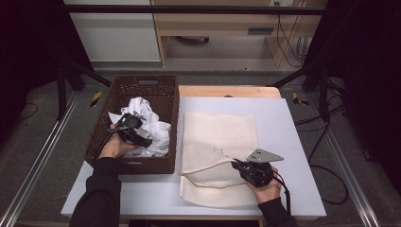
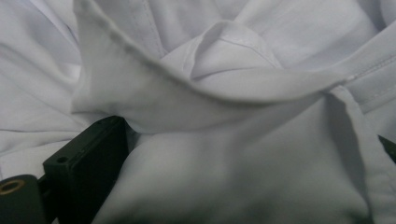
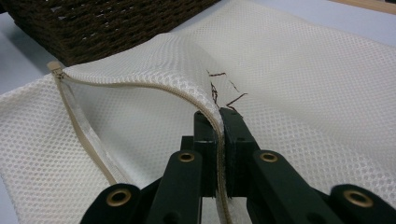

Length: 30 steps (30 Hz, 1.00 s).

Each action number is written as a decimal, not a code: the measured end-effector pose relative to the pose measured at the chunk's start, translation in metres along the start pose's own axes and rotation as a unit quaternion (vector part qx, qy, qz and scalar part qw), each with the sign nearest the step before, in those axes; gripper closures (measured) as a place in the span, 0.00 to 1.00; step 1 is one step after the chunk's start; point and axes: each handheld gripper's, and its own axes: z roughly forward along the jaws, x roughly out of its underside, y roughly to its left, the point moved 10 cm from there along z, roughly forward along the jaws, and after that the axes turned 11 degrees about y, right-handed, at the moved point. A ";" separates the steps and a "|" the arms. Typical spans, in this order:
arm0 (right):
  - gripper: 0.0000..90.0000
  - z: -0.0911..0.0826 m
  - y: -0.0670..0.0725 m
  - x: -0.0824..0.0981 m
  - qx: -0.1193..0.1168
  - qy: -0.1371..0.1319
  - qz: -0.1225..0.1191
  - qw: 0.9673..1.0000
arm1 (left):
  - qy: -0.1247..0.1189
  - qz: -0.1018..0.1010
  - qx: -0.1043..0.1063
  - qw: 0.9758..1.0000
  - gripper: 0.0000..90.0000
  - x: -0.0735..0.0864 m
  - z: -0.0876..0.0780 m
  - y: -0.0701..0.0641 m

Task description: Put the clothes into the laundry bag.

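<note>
On one pale grey tabletop, right gripper pinches one cream mesh zip bag's edge beside one brown wicker basket; left gripper, grip unclear, presses into one white cloth

One wicker basket, one white garment, one mesh bag.

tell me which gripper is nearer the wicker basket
Left. The left gripper is inside the wicker basket, down in the white garment. The right gripper is out on the table, beside the basket, clamped on the mesh bag zipper edge.
</note>
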 end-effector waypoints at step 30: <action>0.96 -0.001 -0.002 0.001 -0.002 0.002 0.006 1.000 | -0.020 -0.012 -0.013 1.000 0.80 -0.001 -0.029 -0.008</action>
